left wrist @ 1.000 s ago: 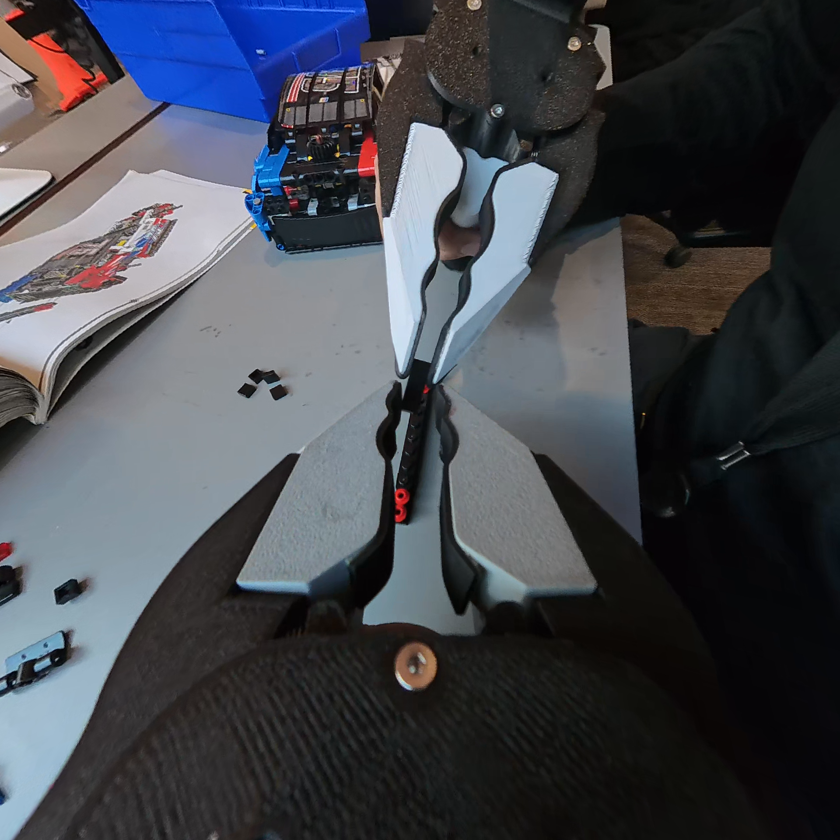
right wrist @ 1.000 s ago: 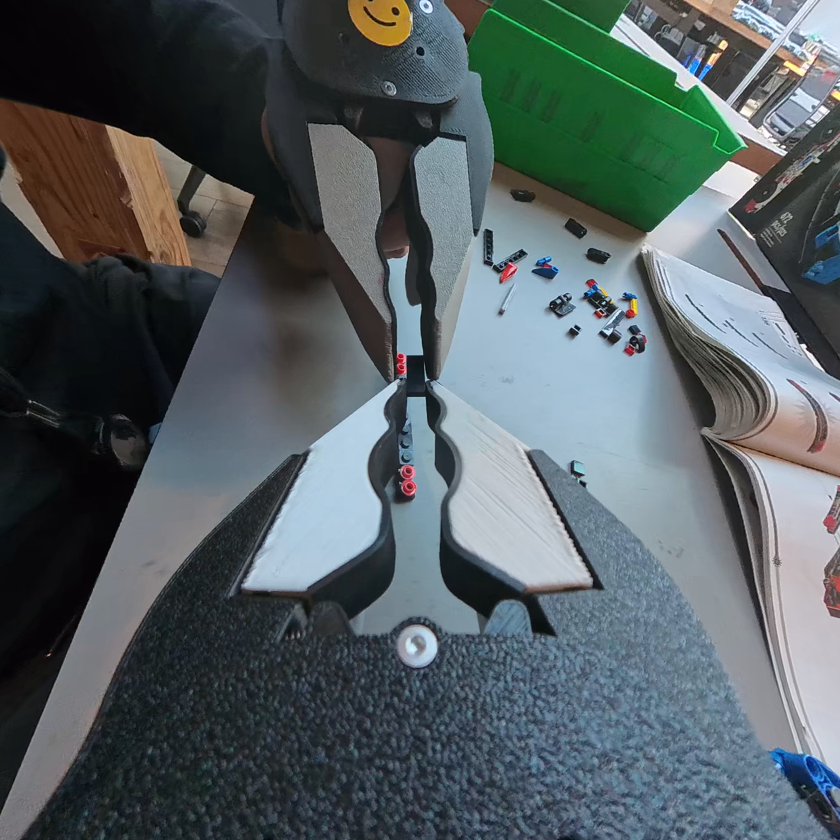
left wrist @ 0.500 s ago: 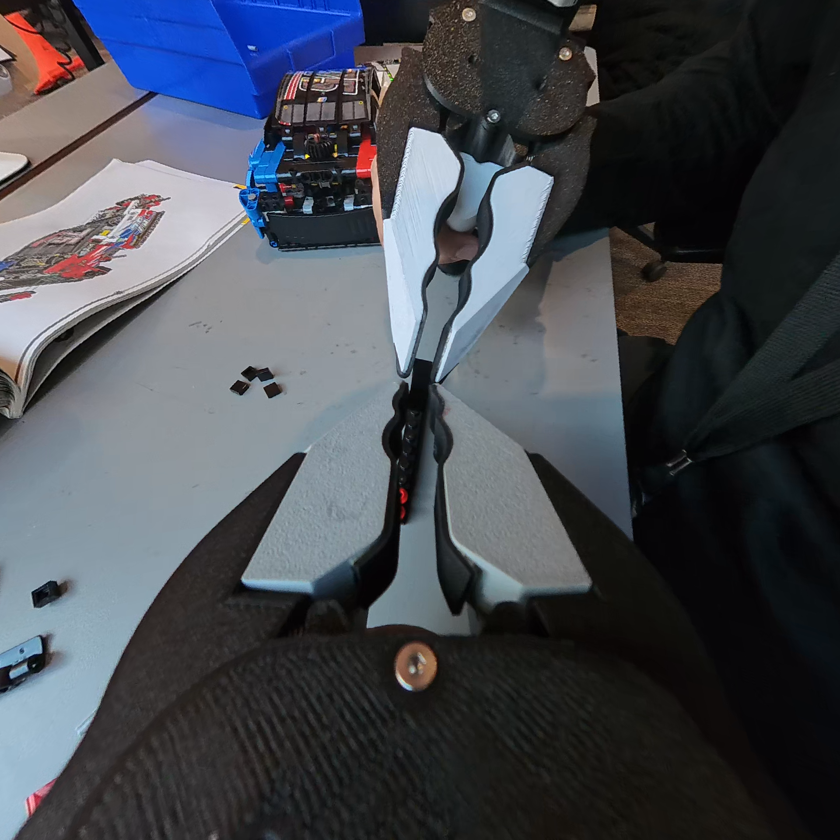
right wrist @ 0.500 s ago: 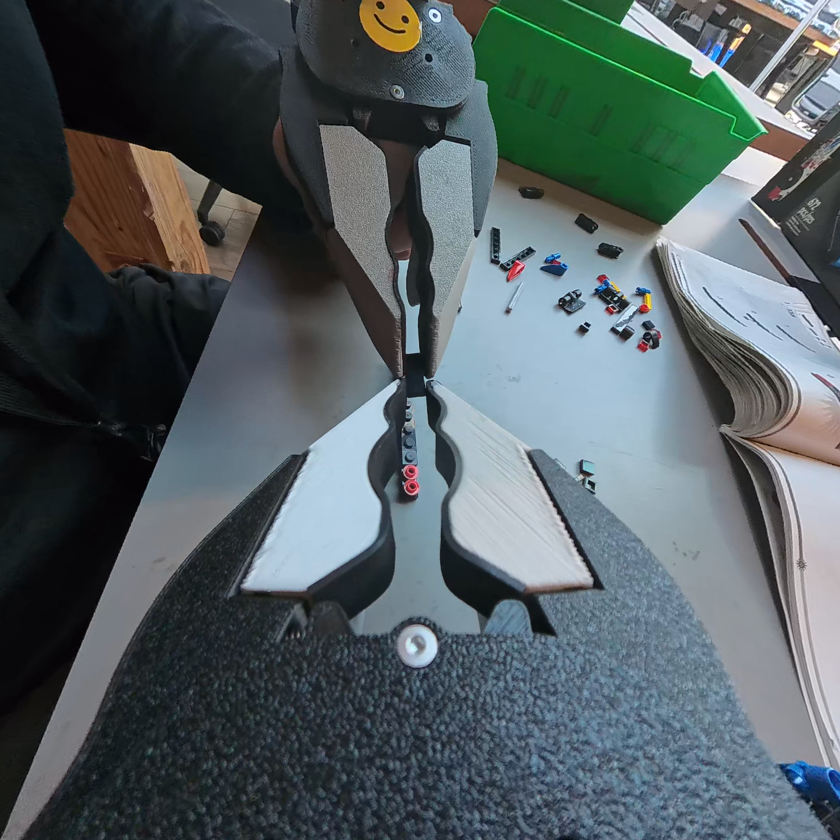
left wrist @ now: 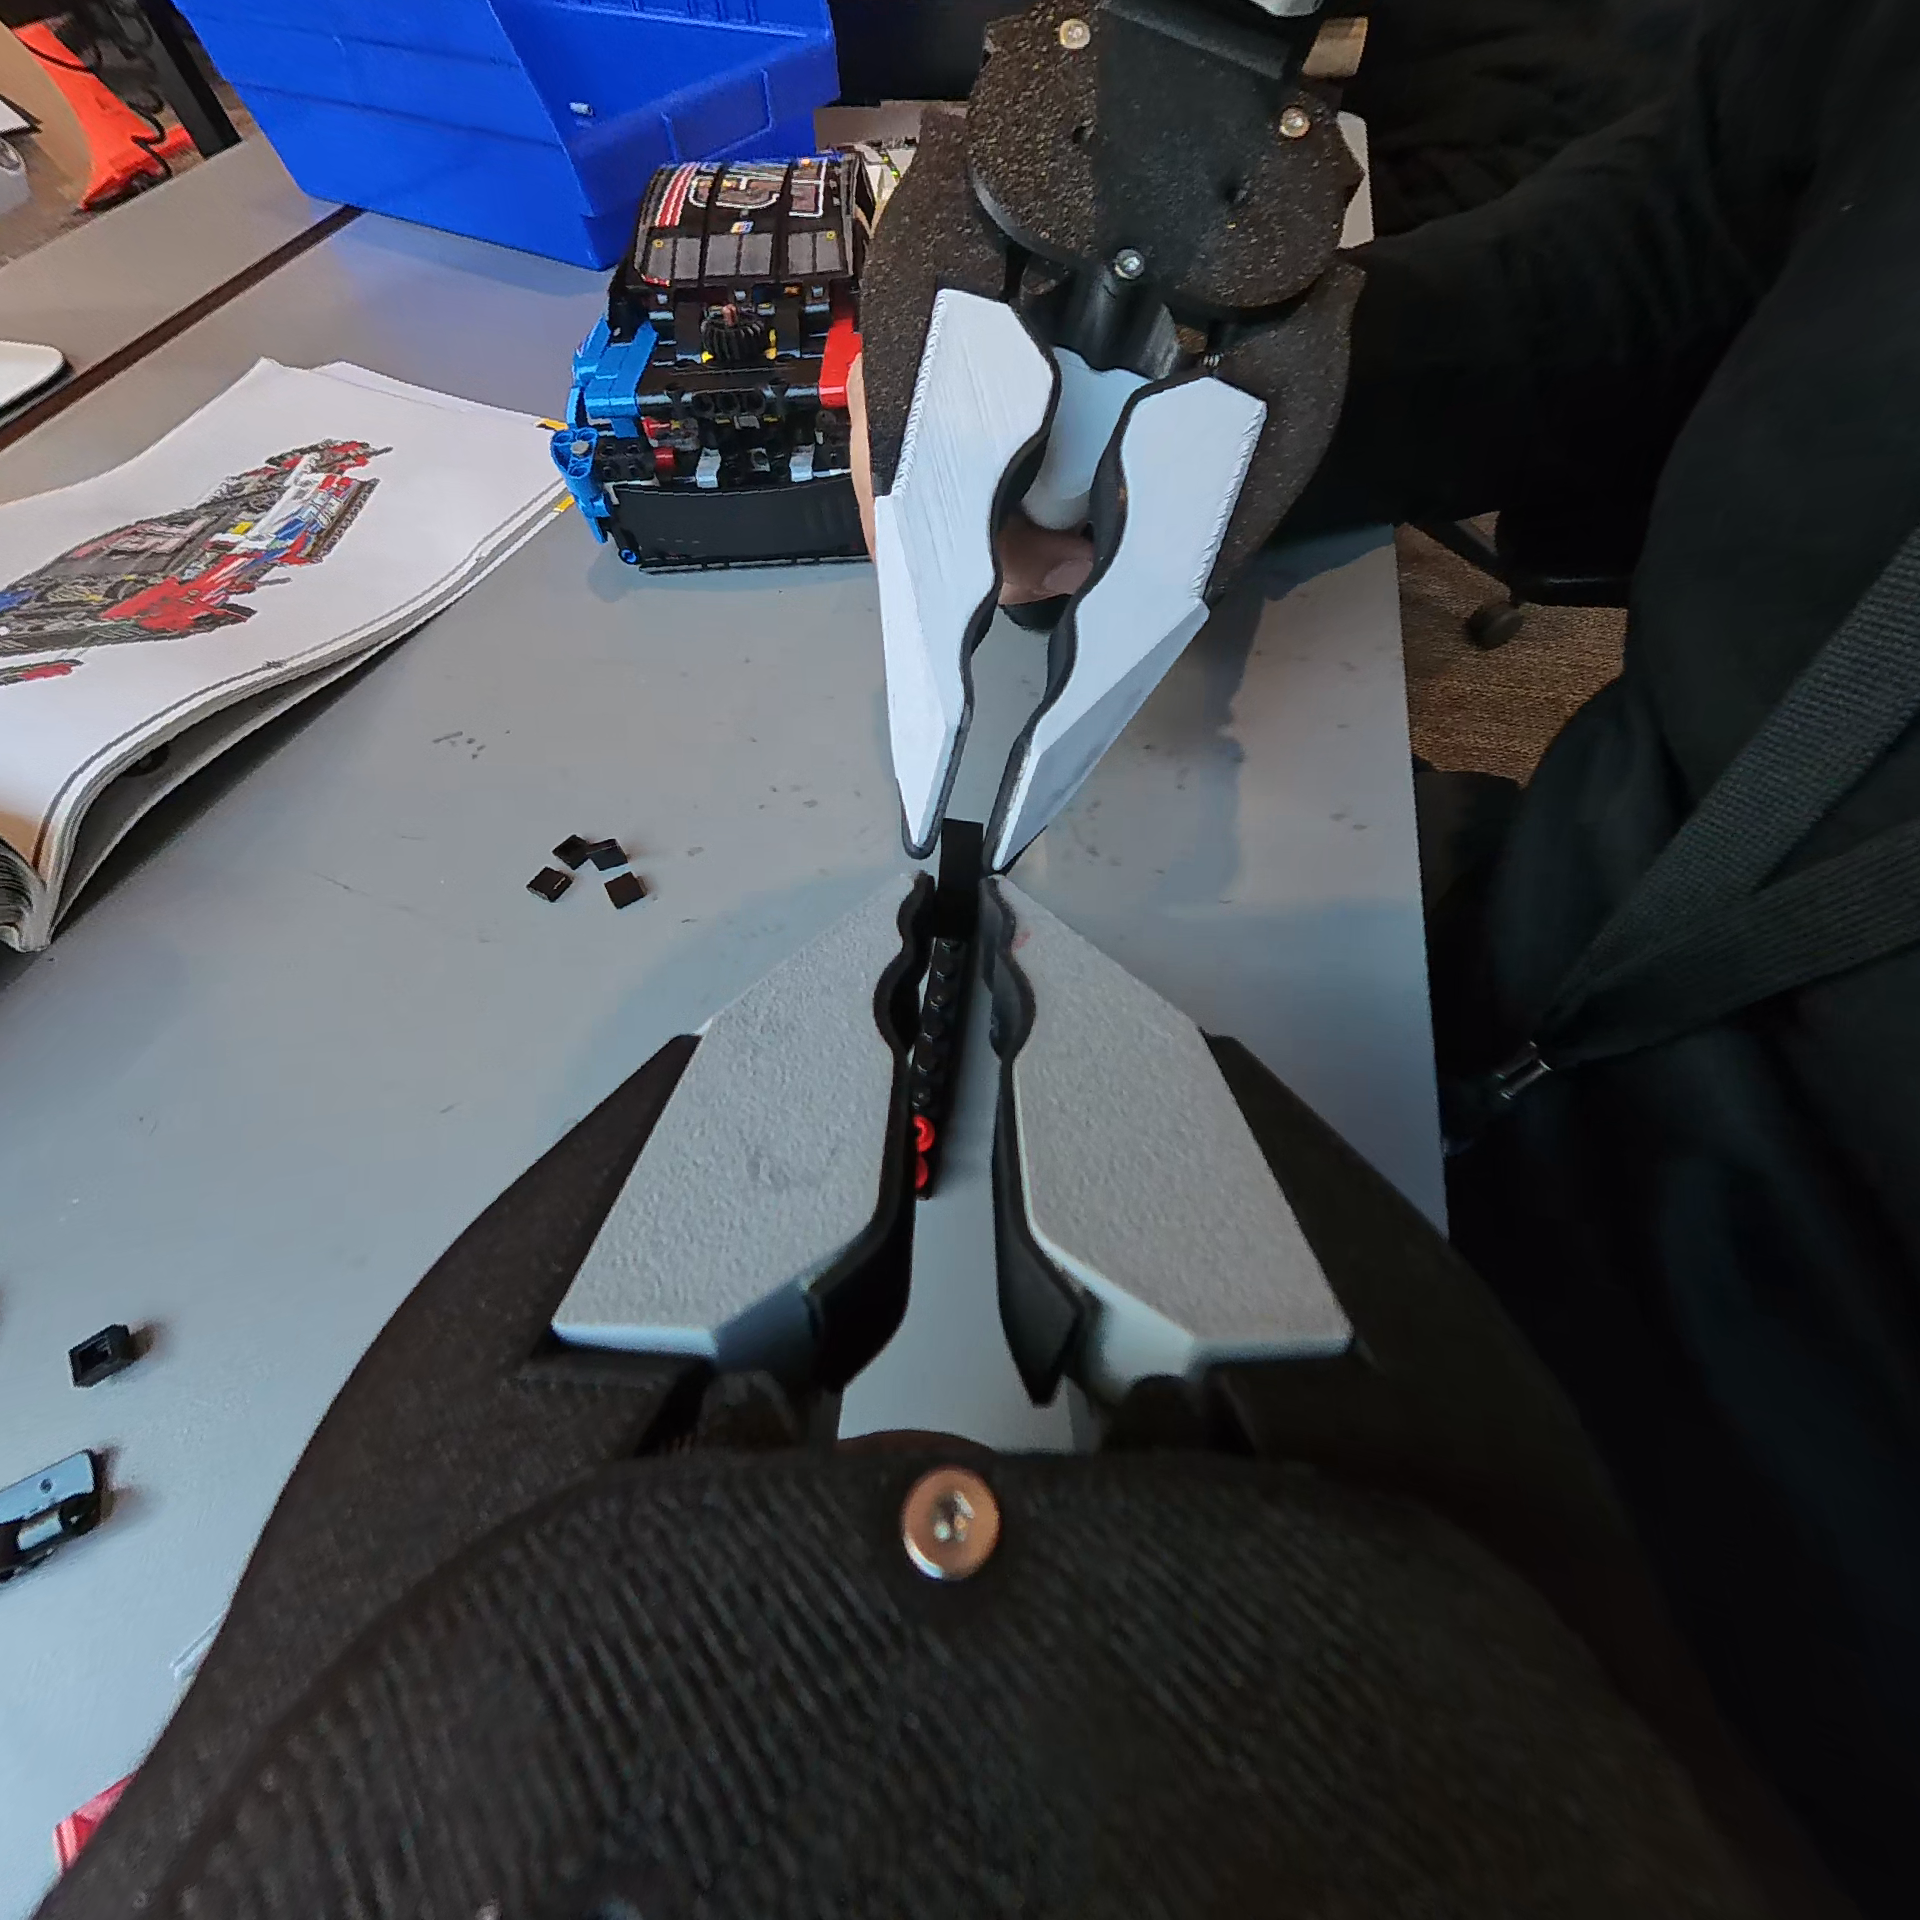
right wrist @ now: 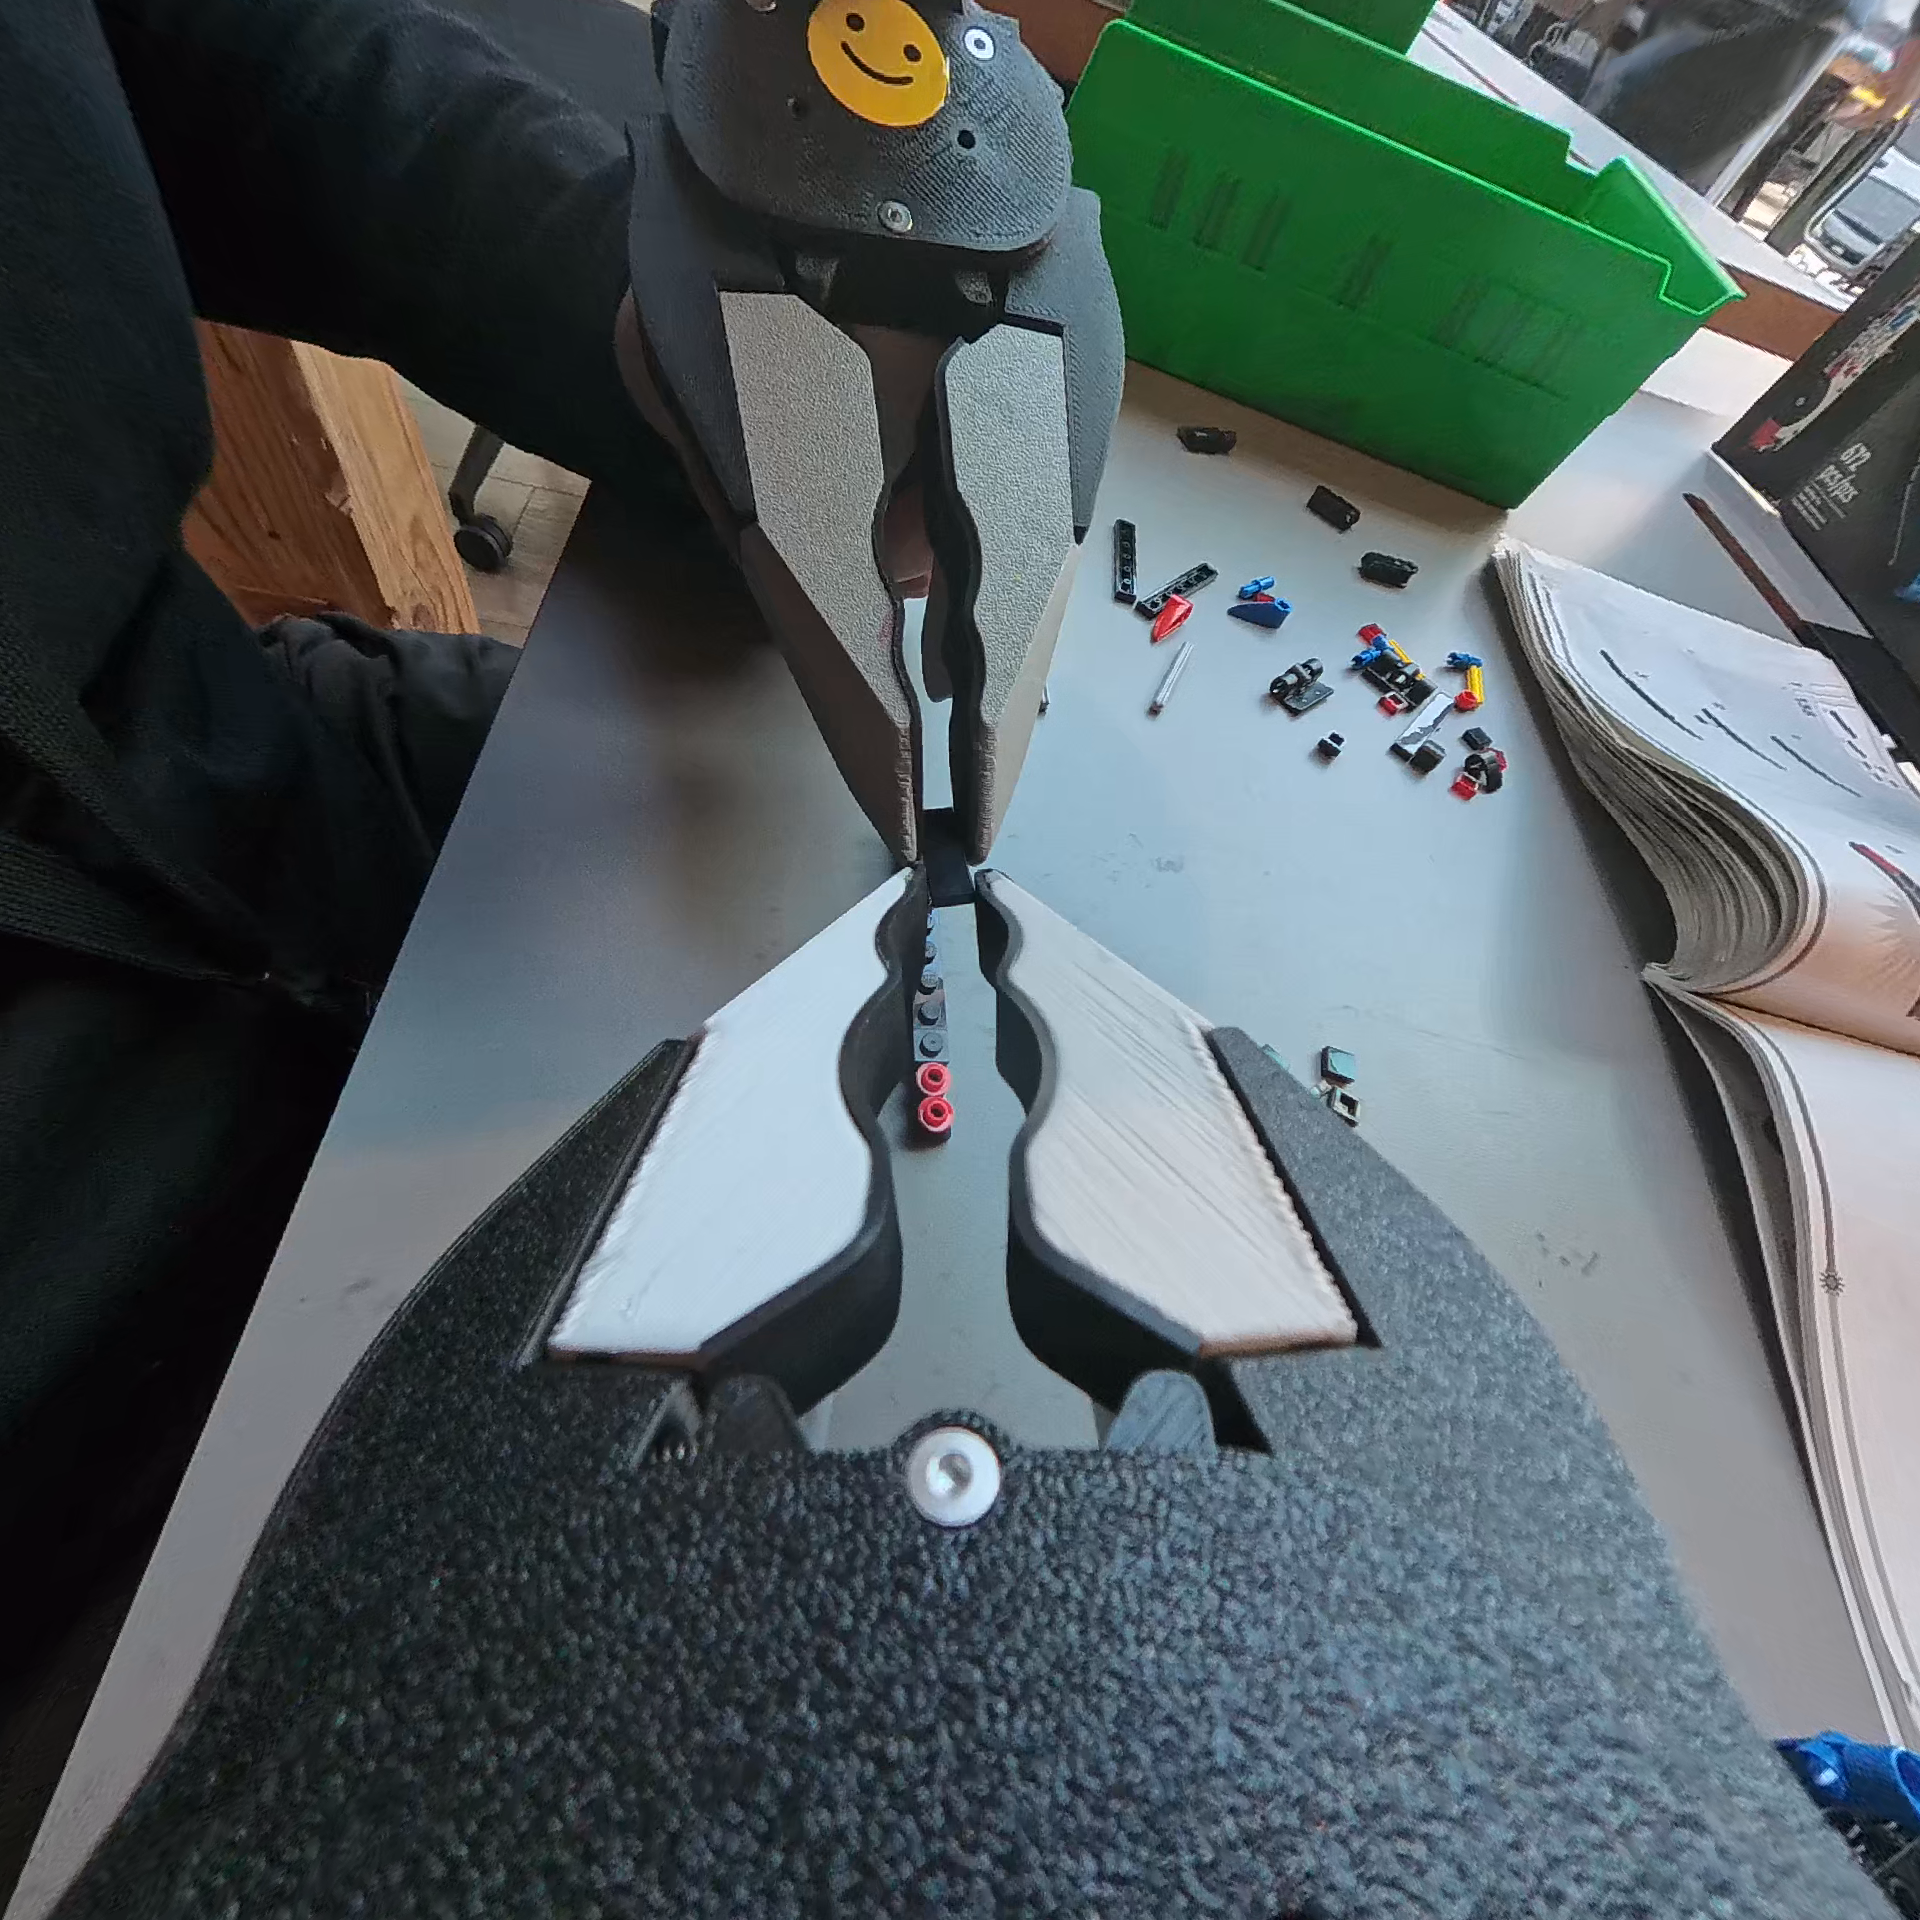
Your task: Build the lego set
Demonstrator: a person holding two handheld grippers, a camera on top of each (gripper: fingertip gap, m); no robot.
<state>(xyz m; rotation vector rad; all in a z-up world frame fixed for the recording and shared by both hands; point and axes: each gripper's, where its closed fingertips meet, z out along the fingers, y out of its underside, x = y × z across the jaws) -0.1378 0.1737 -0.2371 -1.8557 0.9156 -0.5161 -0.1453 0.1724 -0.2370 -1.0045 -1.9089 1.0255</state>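
My left gripper (left wrist: 951, 888) is shut on a thin black Lego strip (left wrist: 935, 1029) that runs back between its fingers and has red pins (left wrist: 922, 1143) at the near end. My right gripper (right wrist: 948, 883) is shut on a black studded strip (right wrist: 928, 997) with two red studs (right wrist: 933, 1096) at its near end. The two grippers meet tip to tip above the grey table (left wrist: 416, 1039). The black ends touch at the fingertips. The right gripper (left wrist: 956, 847) hangs from above in the left wrist view, and the left gripper (right wrist: 945, 847) does so in the right wrist view.
A part-built black, blue and red model (left wrist: 743, 384) stands at the back by a blue bin (left wrist: 520, 104). An open manual (left wrist: 239, 561) and small black tiles (left wrist: 587, 868) lie to the left. Loose parts (right wrist: 1382, 675) lie before a green bin (right wrist: 1351, 239). The table edge (left wrist: 1413, 935) is close. Only a small space, under 4 cm, lies between the two pairs of fingers.
Both grippers stay shut and tip to tip. The red end seen at the left gripper's tips one second ago no longer shows in the right wrist view. The pair has drifted slightly.
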